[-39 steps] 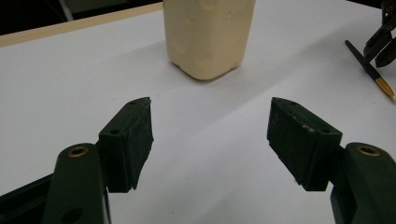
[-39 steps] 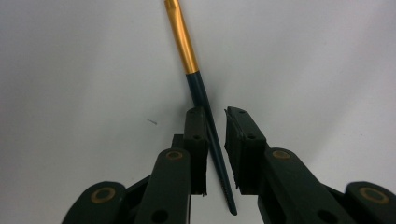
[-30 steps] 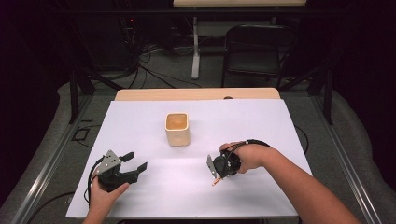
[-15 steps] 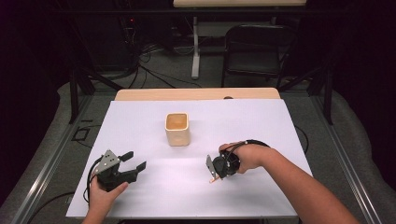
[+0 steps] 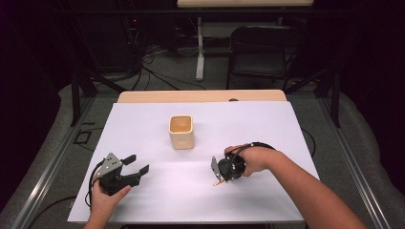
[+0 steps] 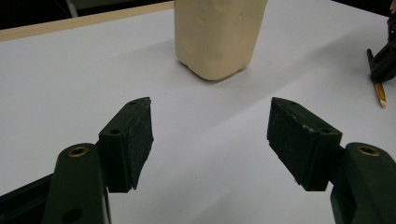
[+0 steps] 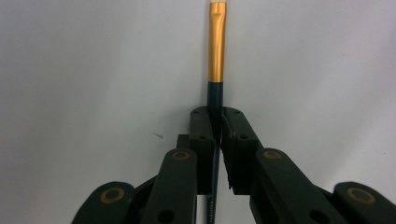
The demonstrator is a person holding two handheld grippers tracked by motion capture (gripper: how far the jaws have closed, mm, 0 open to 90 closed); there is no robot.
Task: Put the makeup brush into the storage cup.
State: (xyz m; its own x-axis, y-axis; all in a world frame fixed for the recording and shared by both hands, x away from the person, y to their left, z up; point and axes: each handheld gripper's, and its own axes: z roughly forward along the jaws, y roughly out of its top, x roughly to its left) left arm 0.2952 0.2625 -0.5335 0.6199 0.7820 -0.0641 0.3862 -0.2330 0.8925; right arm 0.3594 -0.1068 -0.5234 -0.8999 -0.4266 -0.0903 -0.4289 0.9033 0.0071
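Note:
A cream square cup [image 5: 181, 131] stands upright in the middle of the white sheet [image 5: 286, 129]. My left gripper [image 5: 138, 163] rests low at the front left, its jaws wide open with nothing between them. In the left gripper view the cup [image 6: 217, 32] stands ahead of that gripper [image 6: 210, 126]. My right gripper [image 5: 217, 174] sits right of centre, pointing down at the sheet and shut on a thin brush [image 7: 217, 51] with a dark handle and a gold ferrule. The brush tip [image 5: 217, 182] touches or nearly touches the sheet.
The white sheet covers a wooden table whose far edge [image 5: 200, 96] shows behind it. A black chair [image 5: 262, 47] and cables stand on the floor beyond. Open sheet lies between the two grippers and around the cup.

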